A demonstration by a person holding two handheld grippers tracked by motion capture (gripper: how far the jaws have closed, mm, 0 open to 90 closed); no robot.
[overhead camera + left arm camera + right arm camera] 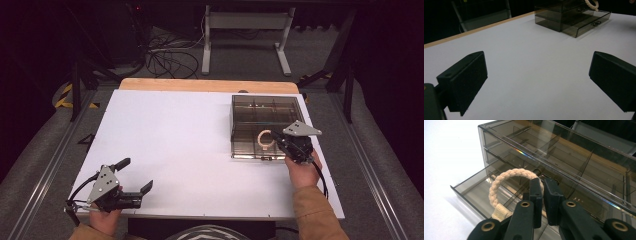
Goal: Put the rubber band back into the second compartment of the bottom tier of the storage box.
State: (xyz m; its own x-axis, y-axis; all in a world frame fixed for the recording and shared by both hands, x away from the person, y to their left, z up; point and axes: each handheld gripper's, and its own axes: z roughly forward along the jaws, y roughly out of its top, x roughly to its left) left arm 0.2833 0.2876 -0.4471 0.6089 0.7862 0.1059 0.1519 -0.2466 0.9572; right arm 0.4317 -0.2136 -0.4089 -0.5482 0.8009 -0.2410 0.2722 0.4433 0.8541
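Note:
A cream braided rope ring hangs over the pulled-out lower drawer of a smoky clear drawer box at the table's right. My right gripper is shut on the ring's right side, just in front of the box. My left gripper stands open near the front left edge, with bare table between its jaws. In the left gripper view, the box and the ring sit far off at the top right.
The white table top has a wooden strip along its far edge. Beyond it, a white desk frame and loose cables lie on the dark floor. Black stands flank the table.

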